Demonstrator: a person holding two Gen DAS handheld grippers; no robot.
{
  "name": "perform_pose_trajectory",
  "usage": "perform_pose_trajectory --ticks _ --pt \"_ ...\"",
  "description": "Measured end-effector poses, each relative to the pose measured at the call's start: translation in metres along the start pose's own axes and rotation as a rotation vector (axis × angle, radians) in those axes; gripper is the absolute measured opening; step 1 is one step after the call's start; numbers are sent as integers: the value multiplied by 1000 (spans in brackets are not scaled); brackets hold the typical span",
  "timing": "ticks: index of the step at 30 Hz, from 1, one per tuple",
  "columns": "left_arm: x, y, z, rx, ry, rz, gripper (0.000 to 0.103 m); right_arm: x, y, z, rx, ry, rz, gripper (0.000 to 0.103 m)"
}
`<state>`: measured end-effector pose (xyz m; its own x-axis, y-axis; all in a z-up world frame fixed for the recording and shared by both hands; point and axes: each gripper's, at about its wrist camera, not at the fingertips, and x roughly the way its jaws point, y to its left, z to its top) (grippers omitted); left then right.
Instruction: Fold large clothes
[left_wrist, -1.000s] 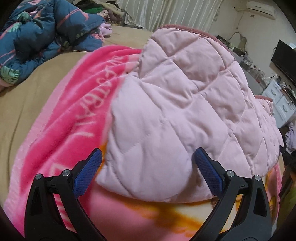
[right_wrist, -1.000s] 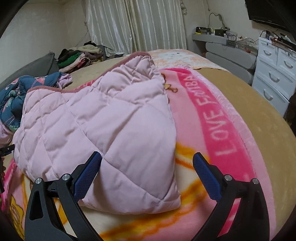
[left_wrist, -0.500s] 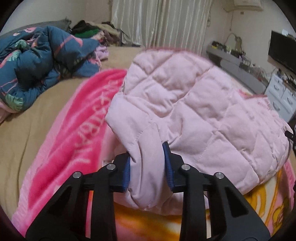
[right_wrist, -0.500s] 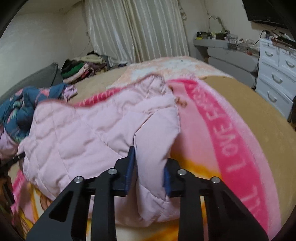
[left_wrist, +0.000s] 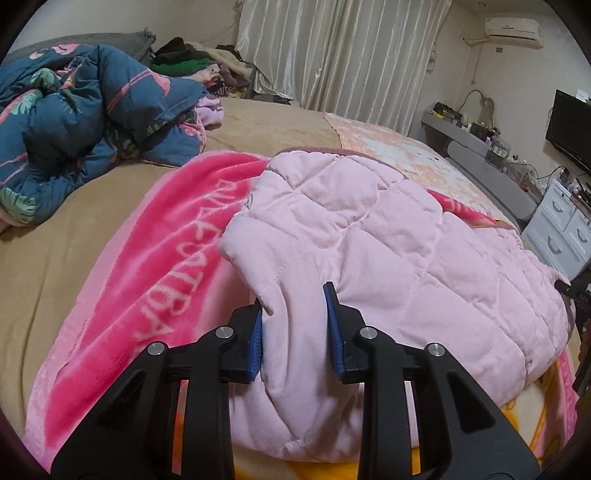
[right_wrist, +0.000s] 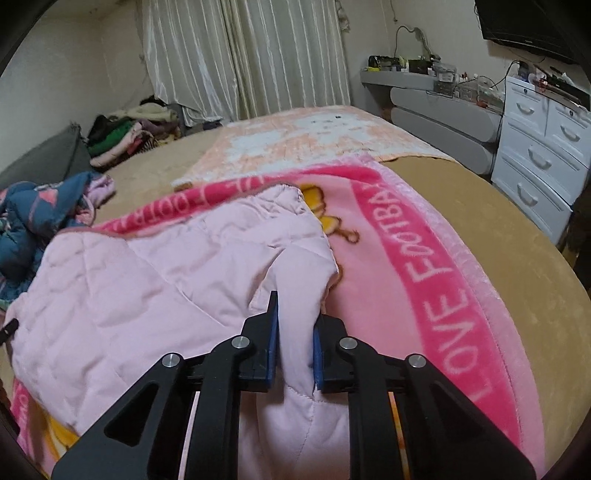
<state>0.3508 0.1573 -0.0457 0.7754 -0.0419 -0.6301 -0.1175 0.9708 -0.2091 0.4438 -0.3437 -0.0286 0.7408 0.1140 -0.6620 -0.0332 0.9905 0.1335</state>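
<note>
A pale pink quilted jacket (left_wrist: 388, 236) lies on a bright pink blanket (left_wrist: 155, 280) spread over a bed with a tan cover (left_wrist: 48, 236). The left gripper (left_wrist: 293, 325) has its jaws clamped on a thick fold at the near edge of the jacket. The right gripper (right_wrist: 294, 334) has its jaws squeezed tight on another fold of the same jacket (right_wrist: 155, 280), at the other near corner. Both blue pads press into the puffy cloth.

White letters run along the dark pink border of the blanket (right_wrist: 424, 280). In the right wrist view they read "LOVE FOOTBA", and then the jacket and the curve of the bed hide the rest. In the left wrist view the same sort of letters show, but they are turned sideways and partly covered.

A rumpled blue quilt (left_wrist: 74, 110) with leaf and pink patterns sits at the far left of the bed. A heap of clothes (right_wrist: 125, 136) lies near the striped curtains (right_wrist: 240, 55). A white dresser (right_wrist: 543, 147) stands at the right. A black TV (left_wrist: 570, 129) hangs on the wall.
</note>
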Motion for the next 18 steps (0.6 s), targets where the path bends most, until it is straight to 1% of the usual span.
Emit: perform_pose_trajectory --ticks 3,6,10,11,13,14,15,17,18 --pt "1 0 1 3 1 1 22 15 0 -3 7 26 -20 14" --pt "5 -3 -2 33 2 15 23 33 0 -8 7 58 -35 14" --pt "10 -3 -5 40 18 25 23 38 10 -15 -53 73 -75 18" --pt "10 -4 -5 43 21 29 23 36 10 -15 -48 77 -76 21" --pt "8 -4 -5 40 20 31 24 24 6 -11 9 84 -60 34" --pt "8 -4 -6 39 22 31 24 14 7 -7 24 62 -59 46" --pt "8 -4 -6 40 22 34 24 0 13 -3 14 14 -56 54" --pt "8 -5 -6 43 23 40 24 -21 31 3 -25 -69 -47 65" --pt "8 -5 -6 44 23 42 24 -28 45 5 -46 -91 -2 67"
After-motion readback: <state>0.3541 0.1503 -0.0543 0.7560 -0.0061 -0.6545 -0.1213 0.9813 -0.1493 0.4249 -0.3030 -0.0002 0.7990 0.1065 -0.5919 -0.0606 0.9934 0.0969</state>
